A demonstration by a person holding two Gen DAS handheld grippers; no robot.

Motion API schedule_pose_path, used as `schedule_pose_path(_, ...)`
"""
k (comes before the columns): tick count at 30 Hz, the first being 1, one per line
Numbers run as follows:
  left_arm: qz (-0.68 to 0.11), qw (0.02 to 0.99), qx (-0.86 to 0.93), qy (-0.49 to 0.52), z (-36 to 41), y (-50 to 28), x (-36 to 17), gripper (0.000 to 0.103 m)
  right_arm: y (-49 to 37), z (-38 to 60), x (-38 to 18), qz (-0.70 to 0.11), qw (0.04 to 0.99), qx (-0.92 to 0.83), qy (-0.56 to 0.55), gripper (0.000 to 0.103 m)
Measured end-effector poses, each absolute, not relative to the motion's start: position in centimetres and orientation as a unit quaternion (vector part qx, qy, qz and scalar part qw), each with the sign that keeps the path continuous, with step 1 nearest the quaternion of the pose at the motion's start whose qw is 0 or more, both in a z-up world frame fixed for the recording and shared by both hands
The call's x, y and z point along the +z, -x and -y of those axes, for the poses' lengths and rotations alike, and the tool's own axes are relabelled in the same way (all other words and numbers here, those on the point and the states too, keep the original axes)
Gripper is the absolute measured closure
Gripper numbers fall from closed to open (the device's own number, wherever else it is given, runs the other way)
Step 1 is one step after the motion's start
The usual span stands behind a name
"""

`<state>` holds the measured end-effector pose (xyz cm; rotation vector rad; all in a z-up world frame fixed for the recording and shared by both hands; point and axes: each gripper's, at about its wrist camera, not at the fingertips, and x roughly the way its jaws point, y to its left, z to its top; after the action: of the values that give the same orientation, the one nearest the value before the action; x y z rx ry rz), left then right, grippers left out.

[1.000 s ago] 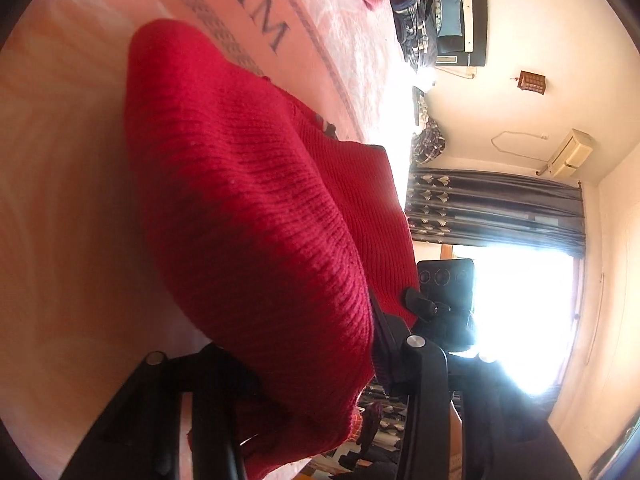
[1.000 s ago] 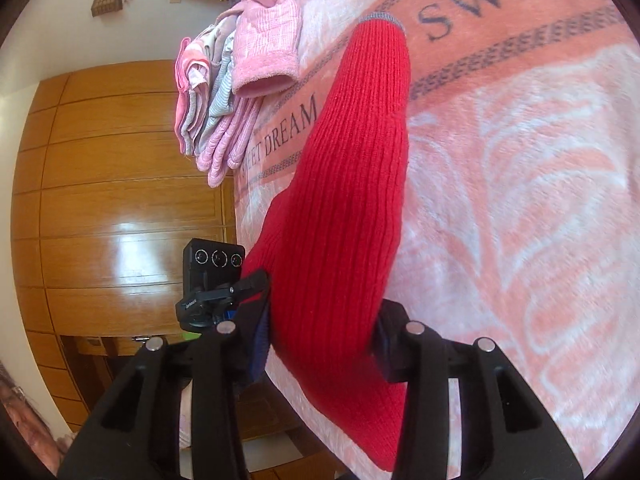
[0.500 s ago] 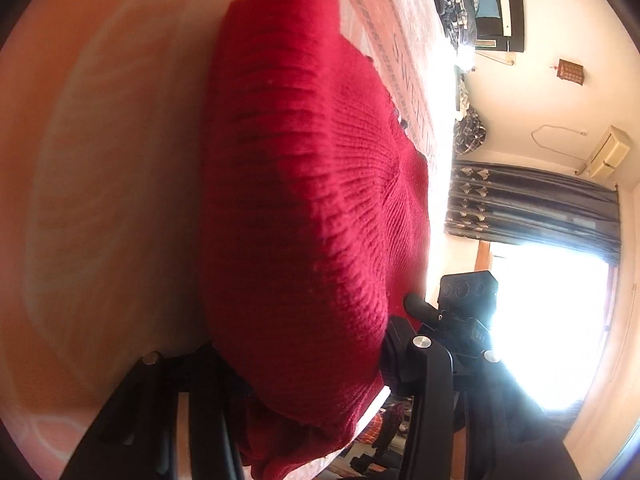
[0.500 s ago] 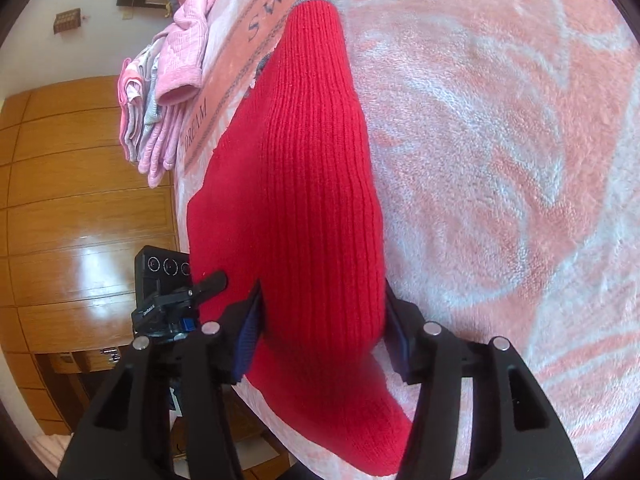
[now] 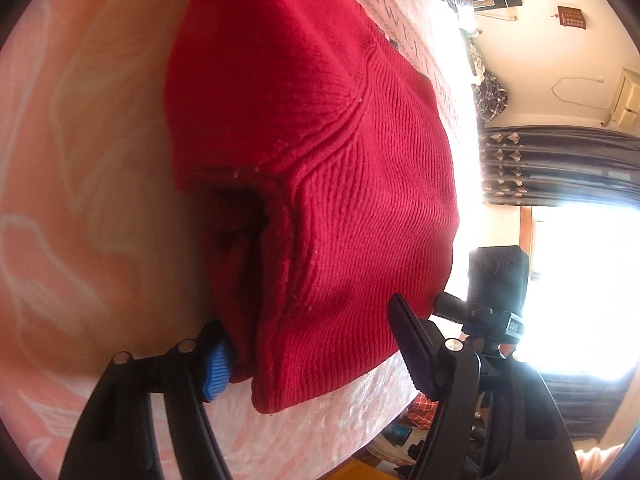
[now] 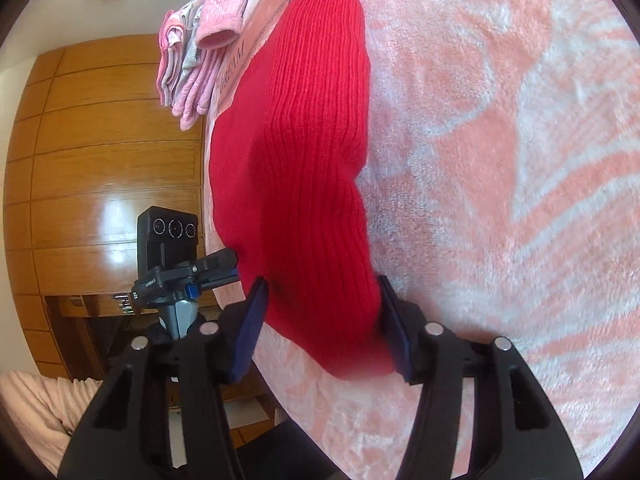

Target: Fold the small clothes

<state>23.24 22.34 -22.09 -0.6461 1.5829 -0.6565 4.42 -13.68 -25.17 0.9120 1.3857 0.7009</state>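
Observation:
A red knit sweater (image 5: 320, 140) lies folded over on the pink patterned blanket (image 5: 80, 200). Its near end sits between the spread fingers of my left gripper (image 5: 306, 332), which is open; the blue pad on the left finger just meets the knit edge. In the right wrist view the sweater (image 6: 304, 160) runs away from me as a long ribbed band on the blanket (image 6: 500, 160). My right gripper (image 6: 320, 320) is open, and its two dark pads flank the near end of that band.
A heap of pink and pale small clothes (image 6: 200, 40) rests at the far end of the bed. A black camera on a stand (image 6: 168, 232) is by the bed edge, before a wooden wardrobe (image 6: 100, 140). Dark curtains (image 5: 560, 160) hang by a bright window.
The sweater, held raised a second ago, has come down folded onto the blanket. Both grippers' fingers have spread wider and the left pads now show.

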Motion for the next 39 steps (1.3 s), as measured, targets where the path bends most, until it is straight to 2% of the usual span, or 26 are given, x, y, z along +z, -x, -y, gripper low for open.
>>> schedule_pose_path(1,-0.686,0.606,-0.284,0.284,-22.4,-23.4,-22.0,0.039,-4.4,13.2,-25.1,-0.607,0.612,0.311,-0.4,0.068)
schedule_pose_path(2,-0.69,0.601,-0.285,0.285,-22.4,-23.6,-21.8,0.05,-4.2,12.9,-25.1,-0.61,0.599,0.319,-0.409,0.076)
schedule_pose_path(4,-0.697,0.587,-0.293,0.289,-23.5,-23.1,-22.1,0.057,-3.5,13.0,-24.6,-0.59,0.572,0.335,-0.46,0.081)
schedule_pose_path(7,-0.697,0.576,-0.312,0.292,-23.9,-23.1,-20.8,0.063,-2.8,14.2,-24.0,-0.564,0.55,0.337,-0.516,0.081)
schedule_pose_path(12,-0.707,0.604,-0.294,0.219,-25.4,-23.6,-21.1,0.063,-2.7,14.6,-24.9,-0.622,0.598,0.28,-0.419,0.081)
schedule_pose_path(15,-0.714,0.598,-0.279,0.231,-26.4,-23.8,-23.1,0.067,-2.3,14.4,-25.8,-0.628,0.609,0.265,-0.405,0.079)
schedule_pose_path(18,-0.707,0.607,-0.281,0.231,-26.4,-23.8,-22.7,0.067,-1.9,14.0,-25.3,-0.625,0.627,0.257,-0.388,0.078)
schedule_pose_path(21,-0.702,0.618,-0.271,0.229,-26.0,-23.5,-21.9,0.064,-1.7,13.2,-23.3,-0.621,0.665,0.233,-0.343,0.069)
schedule_pose_path(25,-0.673,0.679,-0.242,0.166,-25.3,-22.5,-18.9,0.048,-0.9,11.5,-18.1,-0.6,0.758,0.163,-0.199,0.033)
schedule_pose_path(28,-0.65,0.719,-0.221,0.114,-24.2,-21.4,-16.2,0.042,0.6,11.4,-15.3,-0.573,0.802,0.106,-0.131,0.018)
schedule_pose_path(34,-0.614,0.763,-0.182,0.087,-23.2,-19.0,-12.6,0.03,0.5,10.8,-12.7,-0.542,0.835,0.043,-0.09,0.014)
schedule_pose_path(39,-0.602,0.781,-0.155,0.062,-22.1,-17.9,-11.1,0.028,0.0,10.3,-11.9,-0.552,0.831,0.004,-0.072,0.013)
